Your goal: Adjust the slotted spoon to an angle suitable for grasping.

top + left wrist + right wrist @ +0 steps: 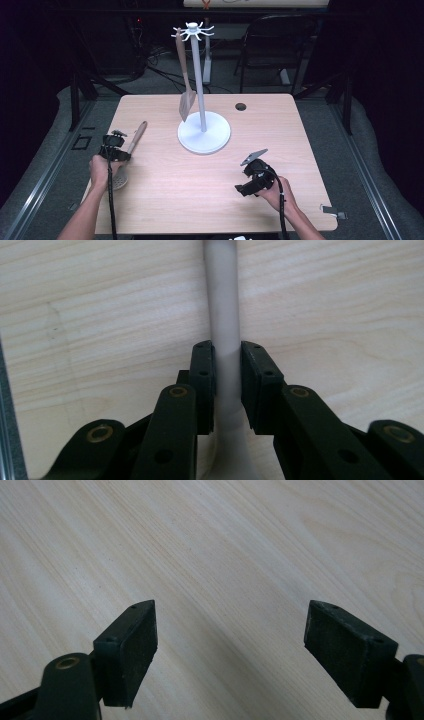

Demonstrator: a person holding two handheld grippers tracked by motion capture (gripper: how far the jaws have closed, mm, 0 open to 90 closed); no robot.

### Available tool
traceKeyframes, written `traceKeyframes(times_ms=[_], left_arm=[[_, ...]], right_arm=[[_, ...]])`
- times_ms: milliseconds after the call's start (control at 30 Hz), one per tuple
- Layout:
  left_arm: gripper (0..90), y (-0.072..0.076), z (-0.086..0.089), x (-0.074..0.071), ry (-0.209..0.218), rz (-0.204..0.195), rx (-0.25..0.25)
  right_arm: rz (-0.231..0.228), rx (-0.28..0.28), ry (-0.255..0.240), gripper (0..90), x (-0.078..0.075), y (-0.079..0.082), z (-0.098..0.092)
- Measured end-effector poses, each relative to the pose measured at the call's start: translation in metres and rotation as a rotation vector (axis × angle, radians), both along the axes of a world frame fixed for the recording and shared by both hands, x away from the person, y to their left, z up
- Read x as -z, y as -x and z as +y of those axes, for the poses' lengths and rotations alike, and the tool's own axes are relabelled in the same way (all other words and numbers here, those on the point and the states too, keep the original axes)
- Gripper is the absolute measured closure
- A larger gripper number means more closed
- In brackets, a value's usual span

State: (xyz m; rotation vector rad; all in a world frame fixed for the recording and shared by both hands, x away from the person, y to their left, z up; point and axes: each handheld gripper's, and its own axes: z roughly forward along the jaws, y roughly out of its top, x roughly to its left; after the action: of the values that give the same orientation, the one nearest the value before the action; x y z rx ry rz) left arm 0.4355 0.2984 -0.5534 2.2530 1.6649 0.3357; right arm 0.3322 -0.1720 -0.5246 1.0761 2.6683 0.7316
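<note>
Near the table's (210, 200) left edge, the left gripper (114, 148) is clamped on the smooth, round handle of a slotted spoon (131, 150) lying flat on pale woodgrain. Over bare table toward the front right, the right gripper (252, 176) holds its jaws wide apart, well clear of the white rack (204, 131) with a hanging spatula (186, 100).

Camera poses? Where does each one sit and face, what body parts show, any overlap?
High view: above the person's side, looking forward and down at the table; forearms, left tongs, right tongs, utensil stand.
Left gripper view: on the left tongs, looking down its jaws, shut on a skimmer handle.
Right gripper view: on the right tongs, jaws open over the wood.
Shared: the tabletop.
</note>
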Motion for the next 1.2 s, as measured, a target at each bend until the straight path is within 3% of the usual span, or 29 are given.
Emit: traceKeyframes(times_ms=[100,333,667,800,833,900,933,1067,1200], left_arm=[[77.8,0.002,-0.003,0.000,-0.012,0.003,0.021],[78.0,0.006,-0.001,-0.001,0.007,0.015,0.030],[78.0,0.016,-0.004,-0.003,0.031,0.064,0.083],[77.9,0.018,-0.007,-0.004,0.021,0.074,0.097],[77.1,0.018,-0.008,-0.004,0.018,0.072,0.095],[67.2,0.017,-0.010,-0.005,0.012,0.071,0.091],[63.0,0.016,-0.012,-0.008,0.011,0.048,0.078],[58.4,0.010,-0.015,-0.012,0.010,0.027,0.078],[58.8,-0.005,-0.020,-0.014,0.011,0.016,0.081]], right_arm=[[0.000,0.000,0.000,21.2,0.000,0.000,0.000],[0.000,-0.005,-0.003,21.6,0.000,0.000,0.000],[0.007,-0.007,-0.018,21.7,0.001,0.001,0.002],[0.011,-0.019,-0.008,21.9,0.000,0.001,0.002],[0.011,-0.020,-0.007,21.9,0.000,0.001,0.002],[0.012,-0.021,-0.006,21.9,0.000,0.001,0.002],[0.010,-0.023,-0.009,21.9,0.000,0.001,0.002],[0.022,-0.025,-0.004,21.9,0.000,0.000,0.002],[0.018,-0.025,-0.006,21.9,0.001,0.000,0.002]])
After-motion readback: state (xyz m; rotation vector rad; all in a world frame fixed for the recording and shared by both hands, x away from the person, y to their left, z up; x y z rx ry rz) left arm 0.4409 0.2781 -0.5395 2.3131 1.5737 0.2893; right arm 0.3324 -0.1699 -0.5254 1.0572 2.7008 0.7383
